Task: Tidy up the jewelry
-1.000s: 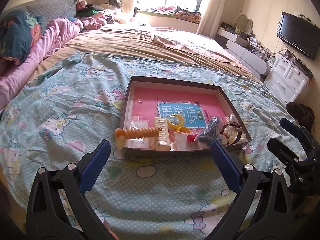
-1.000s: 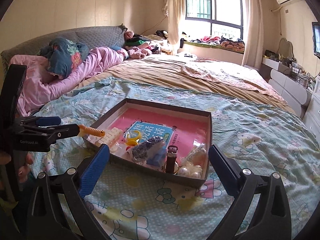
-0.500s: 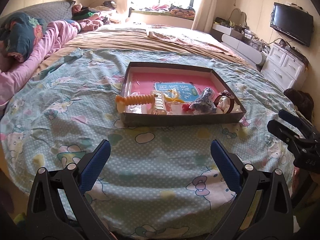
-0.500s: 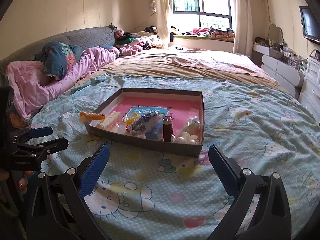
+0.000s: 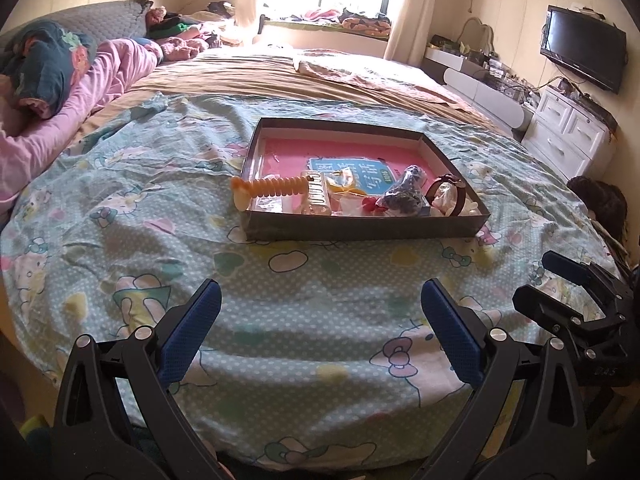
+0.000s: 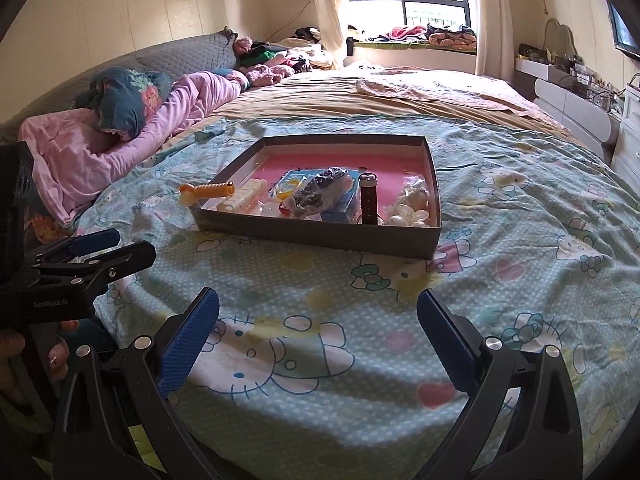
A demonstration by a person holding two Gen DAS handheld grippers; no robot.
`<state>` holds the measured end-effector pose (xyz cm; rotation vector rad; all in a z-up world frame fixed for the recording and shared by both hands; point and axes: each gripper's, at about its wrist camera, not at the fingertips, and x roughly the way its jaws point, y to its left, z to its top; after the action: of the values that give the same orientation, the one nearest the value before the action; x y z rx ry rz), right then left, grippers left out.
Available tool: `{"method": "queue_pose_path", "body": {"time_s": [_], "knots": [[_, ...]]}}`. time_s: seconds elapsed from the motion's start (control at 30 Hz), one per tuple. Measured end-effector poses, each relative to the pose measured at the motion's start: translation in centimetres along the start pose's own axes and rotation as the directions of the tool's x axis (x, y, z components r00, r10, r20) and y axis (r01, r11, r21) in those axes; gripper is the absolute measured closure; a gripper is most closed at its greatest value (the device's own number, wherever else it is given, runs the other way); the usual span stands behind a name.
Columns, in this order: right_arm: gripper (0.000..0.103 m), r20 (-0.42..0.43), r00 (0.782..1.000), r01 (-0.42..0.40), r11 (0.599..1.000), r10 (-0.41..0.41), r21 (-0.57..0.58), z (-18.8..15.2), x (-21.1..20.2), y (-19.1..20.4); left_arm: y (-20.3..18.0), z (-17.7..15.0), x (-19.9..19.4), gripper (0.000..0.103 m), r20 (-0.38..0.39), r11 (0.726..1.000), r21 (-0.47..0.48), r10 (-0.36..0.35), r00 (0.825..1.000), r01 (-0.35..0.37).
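A shallow dark box with a pink floor lies on the bed, also in the right wrist view. Jewelry and hair things lie along its near side: an orange spiral piece sticking over the left rim, a cream hair claw, a dark beaded bag, a brown watch strap, pearly pieces. My left gripper is open and empty, well short of the box. My right gripper is open and empty too, and shows at the right of the left wrist view.
The bed has a light blue cartoon-print sheet. Pink and blue bedding is piled at the left. White drawers and a wall TV stand at the right. The bed's near edge is just below both grippers.
Both grippers have pulled back from the box toward the near edge of the bed. The box and its contents have not moved.
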<state>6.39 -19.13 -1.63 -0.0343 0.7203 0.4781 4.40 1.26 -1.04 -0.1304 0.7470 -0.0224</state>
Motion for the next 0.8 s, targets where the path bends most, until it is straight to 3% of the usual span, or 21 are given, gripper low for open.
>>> {"method": "queue_pose_path", "body": {"time_s": [0.8], "knots": [[0.004, 0.009, 1.0, 0.011, 1.0, -0.011, 0.004, 0.22, -0.95, -0.07, -0.24, 0.11, -0.8, 0.009, 0.002, 1.0, 0.019, 0.017, 1.0, -0.017]]}}
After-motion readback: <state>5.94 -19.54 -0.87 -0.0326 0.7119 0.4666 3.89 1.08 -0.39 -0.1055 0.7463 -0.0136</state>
